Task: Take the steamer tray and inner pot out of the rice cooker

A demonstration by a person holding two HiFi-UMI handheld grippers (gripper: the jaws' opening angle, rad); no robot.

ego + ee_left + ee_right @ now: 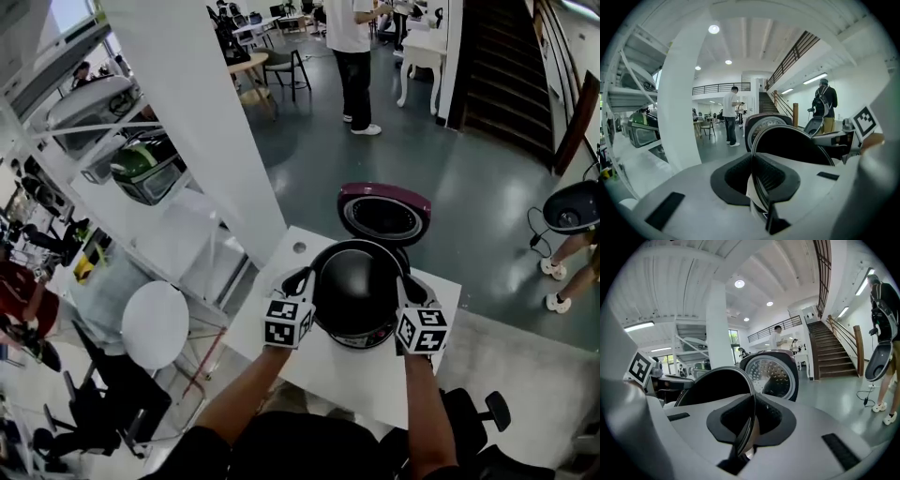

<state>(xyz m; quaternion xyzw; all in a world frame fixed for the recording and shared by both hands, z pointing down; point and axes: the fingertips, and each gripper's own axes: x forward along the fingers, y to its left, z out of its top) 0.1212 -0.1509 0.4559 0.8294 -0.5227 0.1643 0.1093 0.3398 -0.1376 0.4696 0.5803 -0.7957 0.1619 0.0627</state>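
While left gripper (307,278) and right gripper (401,283) clamp its rim, the pot (356,286) hangs above the rice cooker (364,340). Lid (384,214) open.

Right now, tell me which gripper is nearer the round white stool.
Left. The left gripper clamps the inner pot on the side toward the stool; the right gripper clamps the opposite rim.
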